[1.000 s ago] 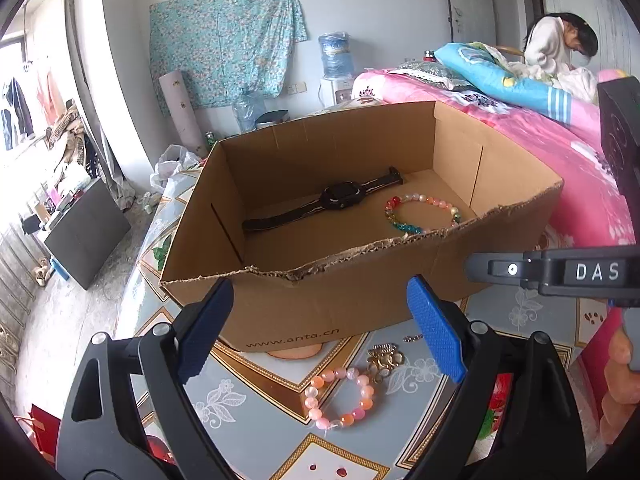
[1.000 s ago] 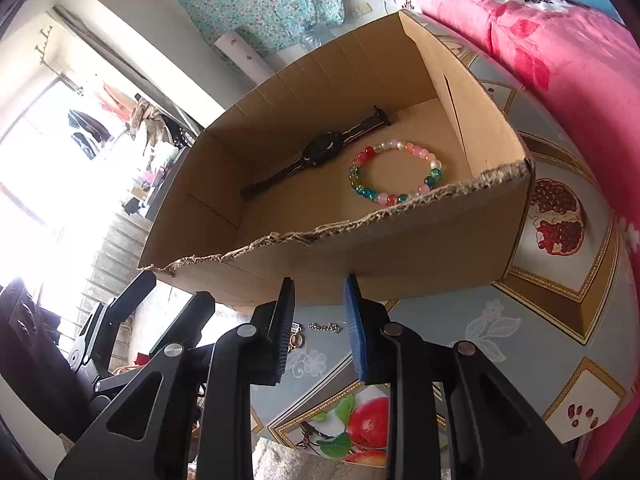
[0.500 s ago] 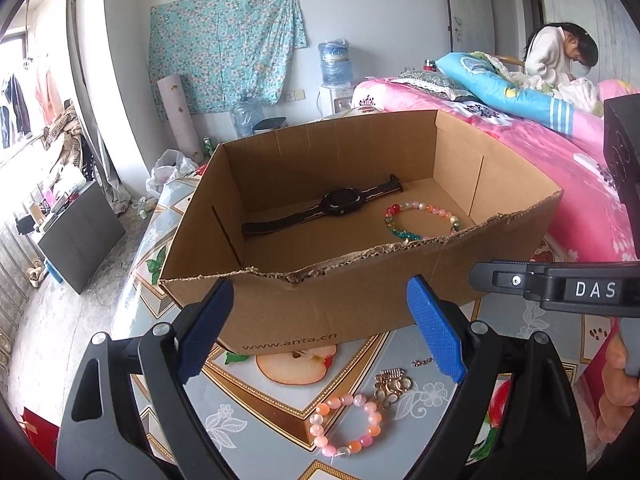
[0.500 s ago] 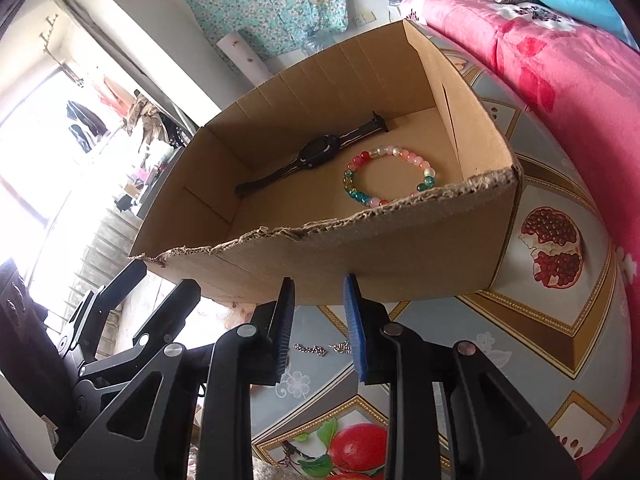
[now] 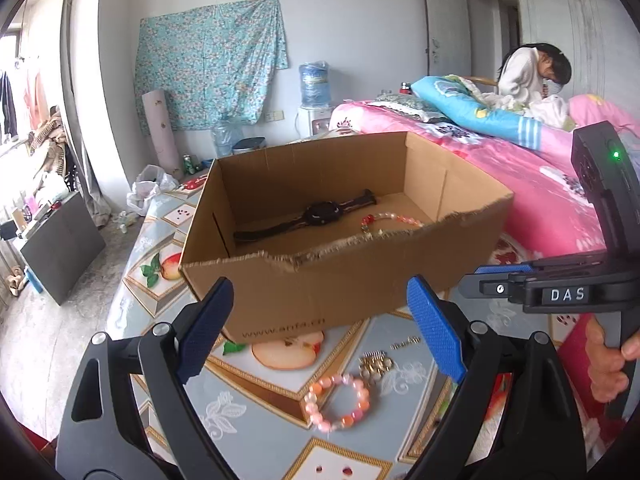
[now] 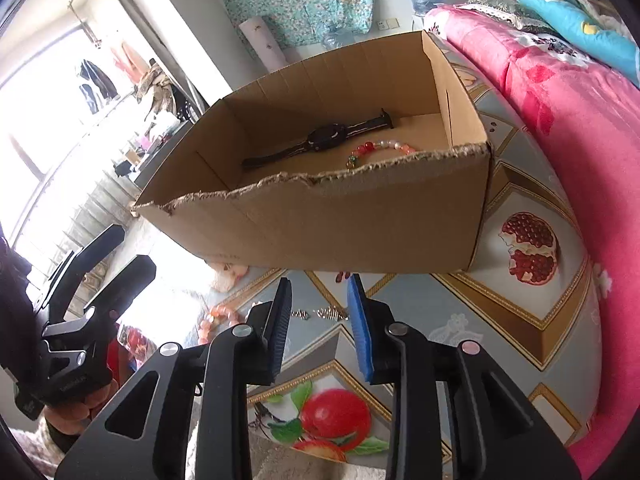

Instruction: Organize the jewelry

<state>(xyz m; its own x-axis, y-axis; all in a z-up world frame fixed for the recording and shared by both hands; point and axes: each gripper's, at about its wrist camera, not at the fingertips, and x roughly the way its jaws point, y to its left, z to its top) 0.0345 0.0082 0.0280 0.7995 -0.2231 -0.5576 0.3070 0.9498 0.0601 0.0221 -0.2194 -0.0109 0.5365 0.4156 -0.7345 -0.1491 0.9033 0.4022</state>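
Only the left wrist view clearly shows the pink bead bracelet (image 5: 337,402) and gold clasp (image 5: 375,363) lying before the cardboard box (image 5: 320,300), beneath the wide-spread, empty left gripper (image 5: 320,330). The right gripper (image 6: 319,322) is opening, empty. The box's torn front rim half hides the watch (image 6: 325,138) and multicoloured bracelet (image 6: 380,148) inside.

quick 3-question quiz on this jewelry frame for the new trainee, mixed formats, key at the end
1. True or false: the black watch lies inside the cardboard box.
2. Which piece lies on the fruit-print tablecloth, nearest the left gripper?
A. black watch
B. pink and orange bead bracelet
C. multicolour bead bracelet
3. Fill in: between the fingers of the right gripper, whose jaws are opening, there is ____.

Key:
1. True.
2. B, the pink and orange bead bracelet; the multicolour bead bracelet is in the box.
3. Nothing.
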